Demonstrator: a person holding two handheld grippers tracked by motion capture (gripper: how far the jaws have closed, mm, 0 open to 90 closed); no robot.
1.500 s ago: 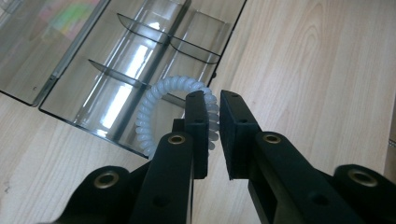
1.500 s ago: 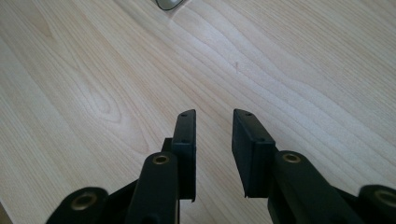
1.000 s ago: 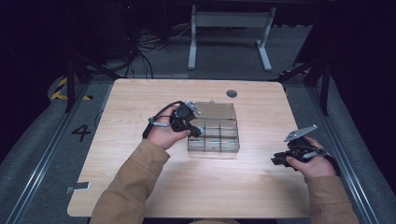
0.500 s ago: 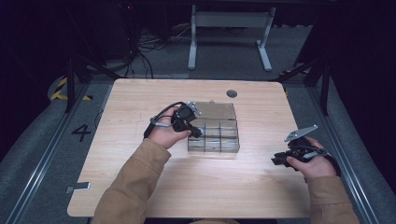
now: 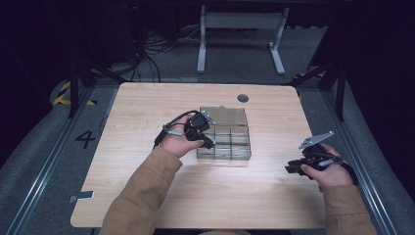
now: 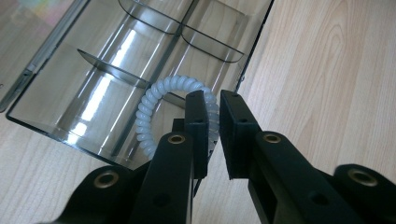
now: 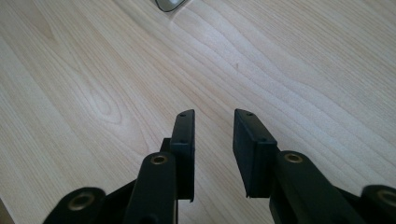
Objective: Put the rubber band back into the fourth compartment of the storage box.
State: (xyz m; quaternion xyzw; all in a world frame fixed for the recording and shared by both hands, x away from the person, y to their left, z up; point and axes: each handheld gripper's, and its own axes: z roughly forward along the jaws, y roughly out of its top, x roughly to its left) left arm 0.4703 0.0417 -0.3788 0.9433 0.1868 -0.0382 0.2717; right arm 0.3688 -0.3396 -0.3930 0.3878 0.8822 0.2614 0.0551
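The left gripper (image 6: 212, 121), jaws clamped on the white coiled tie (image 6: 154, 100), hangs above the clear organizer box (image 6: 93, 70)'s corner compartment.

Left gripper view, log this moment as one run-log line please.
left gripper: shut on white coil band | clear divided box: lid open, band over corner compartment | right gripper: open, holding nothing, over table

A white spiral hair tie (image 6: 154, 105) lies curled in an arc. It rests in a corner compartment of the clear divided box (image 6: 100, 70), which sits open on the surface.
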